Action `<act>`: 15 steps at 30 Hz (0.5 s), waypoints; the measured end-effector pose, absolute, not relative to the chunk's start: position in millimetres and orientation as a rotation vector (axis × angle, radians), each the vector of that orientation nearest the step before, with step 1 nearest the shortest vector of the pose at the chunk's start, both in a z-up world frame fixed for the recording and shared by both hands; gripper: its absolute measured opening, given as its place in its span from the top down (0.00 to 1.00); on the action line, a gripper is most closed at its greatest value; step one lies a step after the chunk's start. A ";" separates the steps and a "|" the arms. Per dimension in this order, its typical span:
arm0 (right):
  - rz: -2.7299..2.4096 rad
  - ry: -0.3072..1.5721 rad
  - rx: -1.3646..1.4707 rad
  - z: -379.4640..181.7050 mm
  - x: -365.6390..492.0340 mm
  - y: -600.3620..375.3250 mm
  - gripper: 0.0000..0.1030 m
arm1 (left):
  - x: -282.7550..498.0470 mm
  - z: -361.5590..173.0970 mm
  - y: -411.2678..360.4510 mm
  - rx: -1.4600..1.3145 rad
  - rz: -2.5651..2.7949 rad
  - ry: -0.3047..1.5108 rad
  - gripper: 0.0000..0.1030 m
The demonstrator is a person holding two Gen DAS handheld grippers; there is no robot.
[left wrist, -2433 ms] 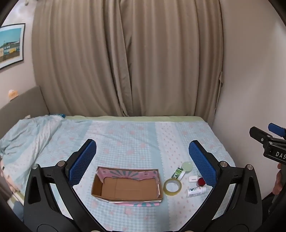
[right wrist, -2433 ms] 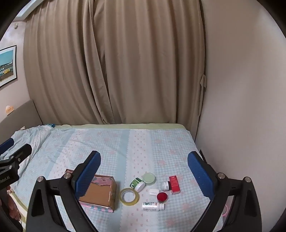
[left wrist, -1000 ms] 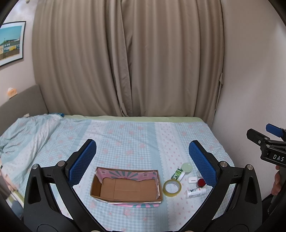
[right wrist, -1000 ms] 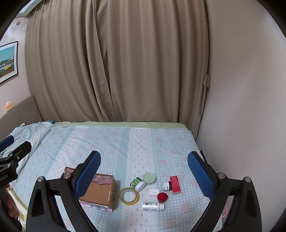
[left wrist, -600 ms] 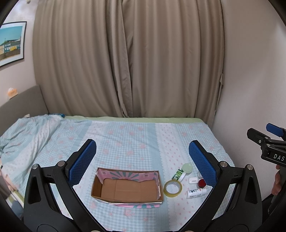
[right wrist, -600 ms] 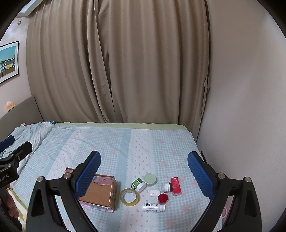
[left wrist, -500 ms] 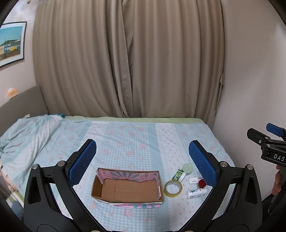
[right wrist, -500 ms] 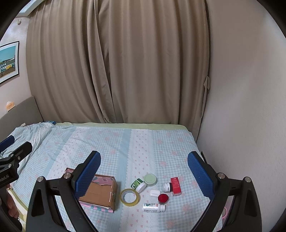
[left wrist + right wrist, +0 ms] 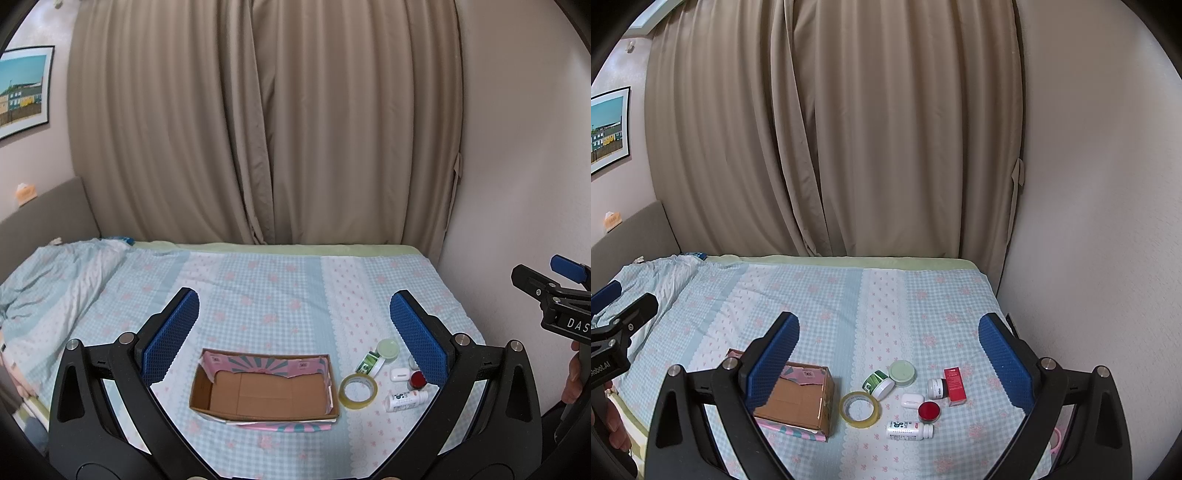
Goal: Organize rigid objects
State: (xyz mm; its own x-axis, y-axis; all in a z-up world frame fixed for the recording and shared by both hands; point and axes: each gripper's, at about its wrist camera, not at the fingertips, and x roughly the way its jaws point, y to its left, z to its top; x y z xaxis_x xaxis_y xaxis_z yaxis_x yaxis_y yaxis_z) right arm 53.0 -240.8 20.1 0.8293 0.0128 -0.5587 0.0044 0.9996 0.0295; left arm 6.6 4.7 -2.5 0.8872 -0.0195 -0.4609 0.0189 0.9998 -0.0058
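Cardboard box [image 9: 264,391] on bed [image 9: 266,288], tape roll [image 9: 358,390] just beside. Left claw [image 9: 291,332] and right claw [image 9: 886,354] spread wide, gripping nothing.

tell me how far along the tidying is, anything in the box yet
Nothing looks done: the cardboard box shows only its bare bottom. Nothing is in hand either; the left gripper and right gripper are both open and empty above the bed. Everything is left: the tape roll, green jar, green lid, white case, red cap, two white bottles and red box lie beside the box.
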 end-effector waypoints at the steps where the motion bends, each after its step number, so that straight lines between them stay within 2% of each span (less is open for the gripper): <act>1: 0.005 0.594 0.031 20.3 53.8 -240.8 0.06 | 7.1 -2.2 5.0 0.000 -0.020 0.479 0.00; 15: 0.006 0.587 0.038 19.4 55.3 -239.4 0.06 | 14.3 -2.1 2.1 0.032 -0.027 0.468 0.00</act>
